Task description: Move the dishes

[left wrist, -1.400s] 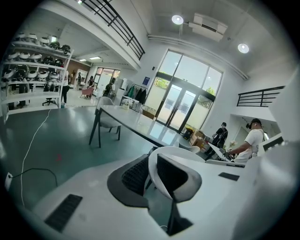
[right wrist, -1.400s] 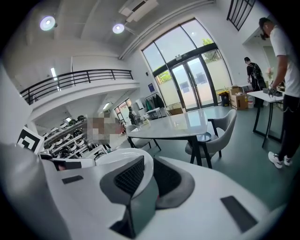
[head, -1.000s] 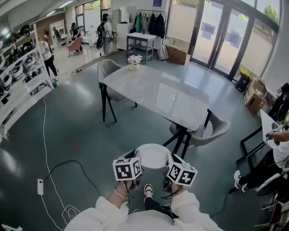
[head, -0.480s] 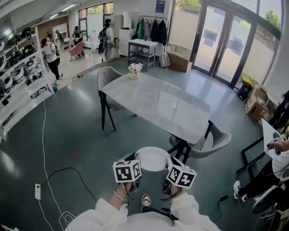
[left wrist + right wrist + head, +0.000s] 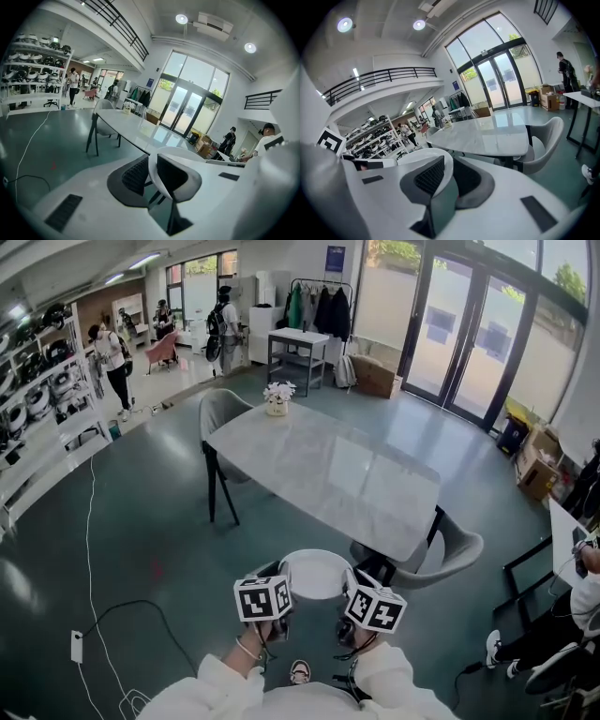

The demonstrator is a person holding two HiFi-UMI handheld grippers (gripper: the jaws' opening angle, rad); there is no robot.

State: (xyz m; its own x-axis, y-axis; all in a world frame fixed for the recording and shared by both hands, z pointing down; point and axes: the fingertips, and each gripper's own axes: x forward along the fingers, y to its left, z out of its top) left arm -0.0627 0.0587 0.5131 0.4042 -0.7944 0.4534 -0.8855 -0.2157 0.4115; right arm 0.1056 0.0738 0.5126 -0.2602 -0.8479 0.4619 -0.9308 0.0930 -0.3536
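A white plate (image 5: 316, 575) hangs level in front of me over the green floor, held at both sides. My left gripper (image 5: 284, 572) is shut on its left rim, and that rim (image 5: 165, 154) shows clamped between the dark pads in the left gripper view. My right gripper (image 5: 350, 576) is shut on the right rim, where the plate's edge (image 5: 423, 157) runs between its jaws. A long grey marble table (image 5: 328, 465) stands just ahead, its near corner a short way beyond the plate. The table top is bare except for a small flower pot (image 5: 277, 397) at its far end.
A grey chair (image 5: 220, 407) stands at the table's far left and another chair (image 5: 452, 554) at its near right. A white cable (image 5: 94, 521) trails over the floor at left. Shelves (image 5: 42, 399) line the left wall. People stand at the back left, and a seated person (image 5: 581, 601) is at far right.
The table and room have drawn slightly nearer and shifted in view as I walk forward. The plate stays held between both grippers as before.
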